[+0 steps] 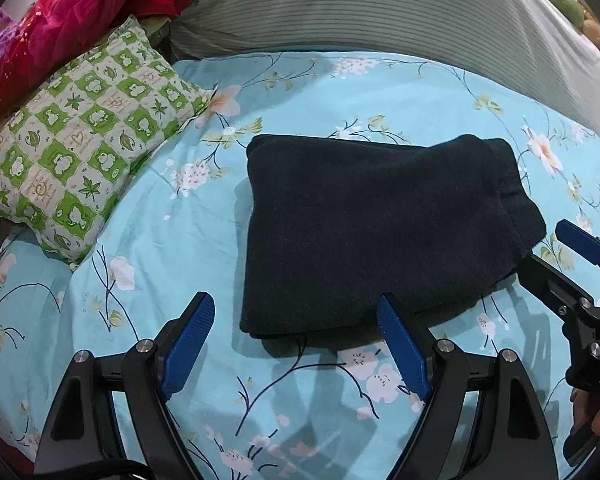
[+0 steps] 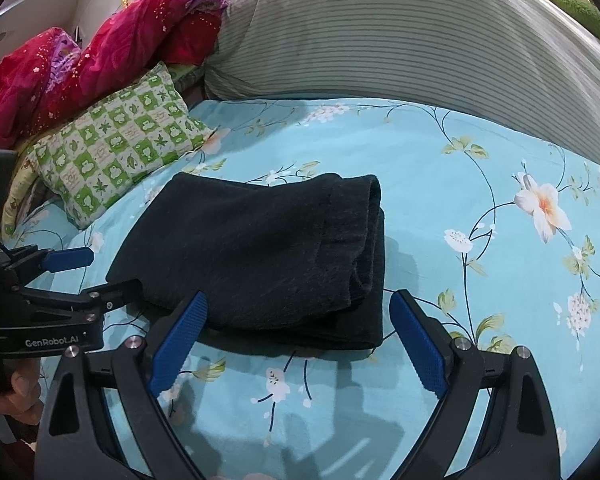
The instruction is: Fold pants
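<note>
Dark navy pants (image 1: 372,228) lie folded into a compact stack on the light blue floral bedsheet (image 1: 180,248); they also show in the right wrist view (image 2: 260,256). My left gripper (image 1: 296,332) is open and empty, just short of the stack's near edge. My right gripper (image 2: 300,332) is open and empty, its blue pads at the stack's near right corner. The right gripper shows at the right edge of the left wrist view (image 1: 572,264). The left gripper shows at the left of the right wrist view (image 2: 80,276), beside the stack.
A green and white checked pillow (image 1: 80,152) lies to the left of the pants. A red and pink quilt (image 2: 80,64) is bundled at the back left. A large striped grey bolster (image 2: 400,40) runs along the back.
</note>
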`<state>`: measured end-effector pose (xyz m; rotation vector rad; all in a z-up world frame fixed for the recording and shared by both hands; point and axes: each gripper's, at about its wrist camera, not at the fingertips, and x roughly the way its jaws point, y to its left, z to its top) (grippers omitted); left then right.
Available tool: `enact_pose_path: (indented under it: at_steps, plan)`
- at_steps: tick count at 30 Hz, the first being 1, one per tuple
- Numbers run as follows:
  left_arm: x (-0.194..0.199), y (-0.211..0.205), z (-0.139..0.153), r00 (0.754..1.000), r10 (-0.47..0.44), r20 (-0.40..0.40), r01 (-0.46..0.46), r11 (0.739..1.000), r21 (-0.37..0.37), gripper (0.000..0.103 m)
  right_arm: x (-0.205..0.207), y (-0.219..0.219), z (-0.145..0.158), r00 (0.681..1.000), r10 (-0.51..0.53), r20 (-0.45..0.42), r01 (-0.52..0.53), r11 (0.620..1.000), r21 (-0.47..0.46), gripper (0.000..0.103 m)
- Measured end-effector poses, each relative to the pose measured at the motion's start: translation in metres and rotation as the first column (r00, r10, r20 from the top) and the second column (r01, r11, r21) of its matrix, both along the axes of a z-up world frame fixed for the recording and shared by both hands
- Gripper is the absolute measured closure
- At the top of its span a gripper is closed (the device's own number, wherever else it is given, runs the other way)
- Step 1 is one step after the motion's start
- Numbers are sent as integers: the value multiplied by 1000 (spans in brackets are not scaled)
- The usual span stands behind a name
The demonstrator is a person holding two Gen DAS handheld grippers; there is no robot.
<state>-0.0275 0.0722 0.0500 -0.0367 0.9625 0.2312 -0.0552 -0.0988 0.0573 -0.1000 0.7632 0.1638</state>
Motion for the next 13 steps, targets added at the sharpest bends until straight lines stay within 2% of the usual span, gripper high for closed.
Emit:
enact_pose_path:
  at_steps: [6,13]
  plan:
    - [4,8,0,1000,20,0,-20,1000,2,19,4,2,3,1000,-5,-3,5,1000,9,10]
    - [8,5,-2,1000,3,-18,-3,1000,-11,19,7,4,3,1000,-1,-13,1,1000,15,10]
